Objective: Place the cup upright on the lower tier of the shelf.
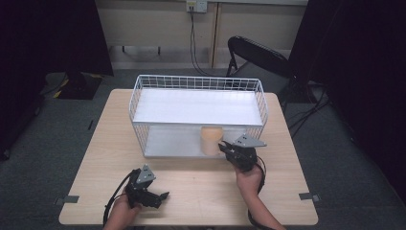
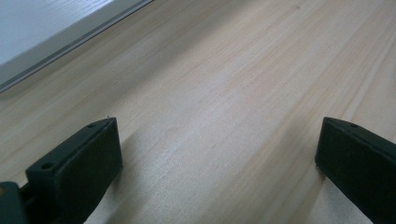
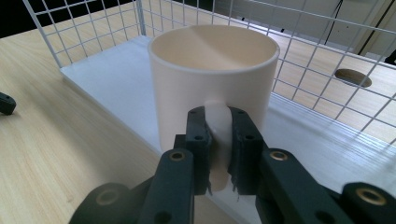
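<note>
Cream mug [image 3: 212, 79] clamped by its handle in the right tool [image 3: 218, 140].
Mug stands upright on the wire rack's [image 1: 143, 91] lower shelf, front edge, right of centre. Left tool [image 1: 152, 195], jaws apart, rests near the tabletop's [image 1: 201, 187] front-left corner.

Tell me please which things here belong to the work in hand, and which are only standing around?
In the work: mug, held by its handle in the right gripper; white wire rack.

Standing around: left gripper, open over the table; black chair; wall cable.
</note>
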